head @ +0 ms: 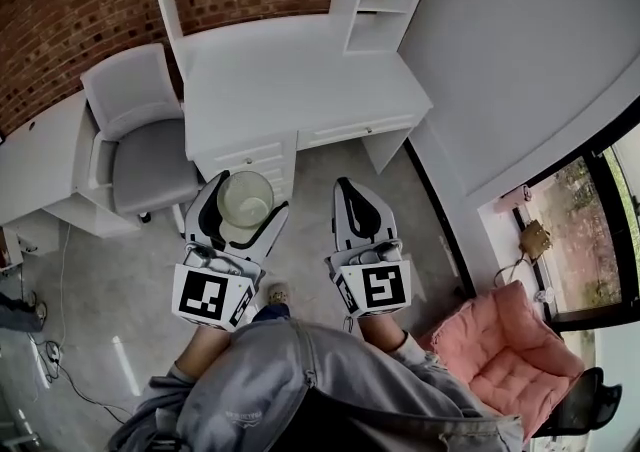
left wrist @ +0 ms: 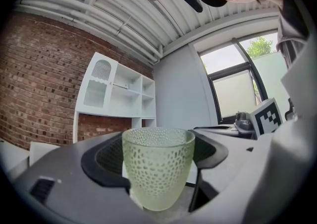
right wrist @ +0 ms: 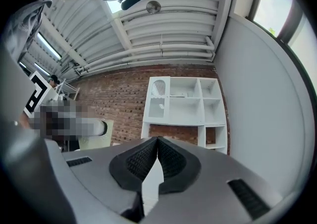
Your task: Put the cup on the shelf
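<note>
We are looking down into a room where a brick wall (head: 60, 20) is running behind a white desk (head: 300, 75). A white shelf unit (head: 385, 0) is rising from the back of the desk, and its open compartments are showing in both gripper views. A grey chair (head: 145, 145) is standing just to the left of the desk. A pink armchair (head: 510, 345) is sitting near the window (head: 590, 230) on the right. We are standing on the grey floor (head: 100, 280) in front of the desk, holding the two tools out side by side.

The left gripper (head: 243, 202) is pinching the cup (left wrist: 157, 168), with one dark padded jaw pressing against each side of it. The right gripper (right wrist: 157, 141) is carrying nothing, and its jaws are pressing together with their tips touching.

The cup is pale green glass with a pebbled surface. It is sitting upright in the left claw with its open mouth facing up. It is hanging in the air in front of the desk's drawers, apart from the desktop and not on the shelf.
</note>
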`<state>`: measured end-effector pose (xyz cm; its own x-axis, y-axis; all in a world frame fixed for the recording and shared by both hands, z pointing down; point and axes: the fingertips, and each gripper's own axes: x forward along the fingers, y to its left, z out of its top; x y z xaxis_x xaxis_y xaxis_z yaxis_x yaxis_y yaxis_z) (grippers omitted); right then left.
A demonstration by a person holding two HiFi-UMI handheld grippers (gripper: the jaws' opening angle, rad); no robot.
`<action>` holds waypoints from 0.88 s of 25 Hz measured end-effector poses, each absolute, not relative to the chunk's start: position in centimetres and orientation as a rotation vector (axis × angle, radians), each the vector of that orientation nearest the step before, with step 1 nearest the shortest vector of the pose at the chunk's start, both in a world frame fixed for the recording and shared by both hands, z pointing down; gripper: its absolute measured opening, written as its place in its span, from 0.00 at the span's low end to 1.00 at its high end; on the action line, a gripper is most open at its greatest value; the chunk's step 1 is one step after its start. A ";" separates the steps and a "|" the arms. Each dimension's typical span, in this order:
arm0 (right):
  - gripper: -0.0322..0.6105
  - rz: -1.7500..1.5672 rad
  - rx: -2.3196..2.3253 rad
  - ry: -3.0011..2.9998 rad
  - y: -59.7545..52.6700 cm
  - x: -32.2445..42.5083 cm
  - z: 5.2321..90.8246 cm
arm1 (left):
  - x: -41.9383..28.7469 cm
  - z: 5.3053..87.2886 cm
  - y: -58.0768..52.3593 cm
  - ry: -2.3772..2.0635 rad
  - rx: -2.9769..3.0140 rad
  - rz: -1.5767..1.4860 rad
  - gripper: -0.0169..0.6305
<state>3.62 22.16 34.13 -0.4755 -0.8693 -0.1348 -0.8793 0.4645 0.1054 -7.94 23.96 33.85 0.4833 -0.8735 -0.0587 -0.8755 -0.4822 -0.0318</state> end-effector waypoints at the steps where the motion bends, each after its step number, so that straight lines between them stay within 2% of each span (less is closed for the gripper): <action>1: 0.09 0.248 -1.583 2.630 21.3 3.4 34.1 | -8.2 33.8 23.1 1.560 -2.661 0.057 0.63; 22: 0.09 0.229 -1.651 2.619 11.1 1.7 35.0 | -9.6 35.1 11.9 1.493 -2.749 0.091 0.63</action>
